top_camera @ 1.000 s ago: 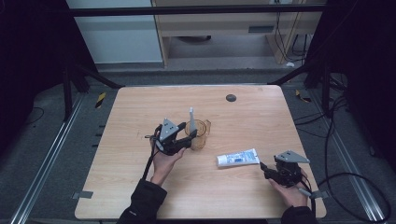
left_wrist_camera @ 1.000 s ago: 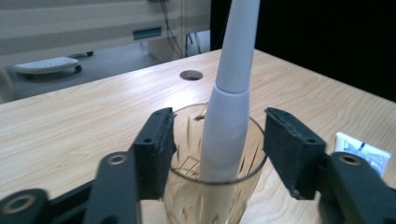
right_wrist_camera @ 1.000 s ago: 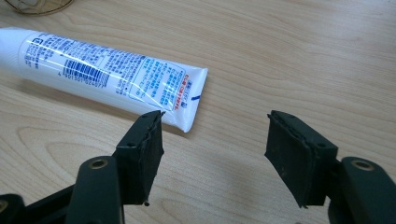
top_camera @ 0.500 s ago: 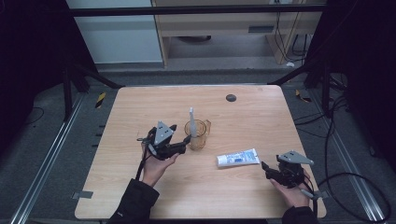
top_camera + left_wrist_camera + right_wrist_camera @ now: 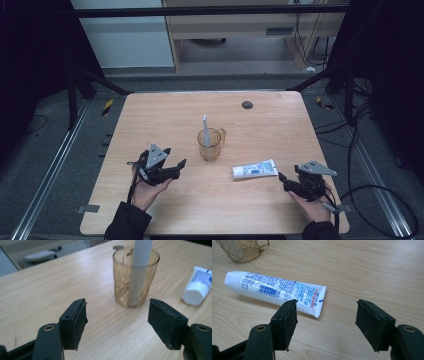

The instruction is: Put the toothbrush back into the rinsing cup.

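The toothbrush [image 5: 204, 131] is stood nearly upright in the amber glass cup [image 5: 211, 145] at mid-worktop [image 5: 165, 115], long axis vertical. The toothpaste tube [image 5: 255, 169] is laid flat near the cup's right, cap toward it. Left tongs [image 5: 176, 167] and right tongs [image 5: 283, 181] are held open, nothing gripped.

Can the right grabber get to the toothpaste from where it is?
Probably yes. The right gripper has its jaws open and empty, with the toothpaste tube lying flat just ahead of it on bare table; nothing sits between them.
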A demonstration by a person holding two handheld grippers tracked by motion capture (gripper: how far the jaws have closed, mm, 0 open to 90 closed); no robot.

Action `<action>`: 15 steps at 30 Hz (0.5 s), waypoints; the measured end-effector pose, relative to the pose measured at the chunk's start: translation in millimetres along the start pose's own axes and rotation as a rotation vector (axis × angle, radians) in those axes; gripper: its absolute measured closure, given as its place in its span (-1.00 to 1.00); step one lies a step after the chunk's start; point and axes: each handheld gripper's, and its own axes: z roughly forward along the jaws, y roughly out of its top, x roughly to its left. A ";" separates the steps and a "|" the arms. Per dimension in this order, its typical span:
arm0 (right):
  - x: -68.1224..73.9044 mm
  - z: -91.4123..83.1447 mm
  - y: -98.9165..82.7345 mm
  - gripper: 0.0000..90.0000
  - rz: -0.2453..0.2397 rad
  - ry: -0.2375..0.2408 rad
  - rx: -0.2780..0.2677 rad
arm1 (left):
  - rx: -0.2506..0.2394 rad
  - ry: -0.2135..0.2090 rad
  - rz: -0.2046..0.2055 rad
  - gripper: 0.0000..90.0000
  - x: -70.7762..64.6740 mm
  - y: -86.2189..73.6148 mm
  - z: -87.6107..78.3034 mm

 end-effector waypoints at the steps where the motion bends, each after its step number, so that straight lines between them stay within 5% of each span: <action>1: 0.7 -0.2 0.4 -0.26 0.002 0.003 0.002 | 0.006 0.005 -0.008 -0.33 1.8 -4.0 -2.6; 8: 7.8 -0.4 3.7 -0.17 -0.013 0.029 -0.005 | 0.055 0.036 -0.063 -0.30 14.6 -32.1 -21.9; 15: 20.3 6.1 10.4 -0.05 -0.009 0.067 0.013 | 0.110 0.081 -0.068 -0.23 21.3 -50.1 -30.6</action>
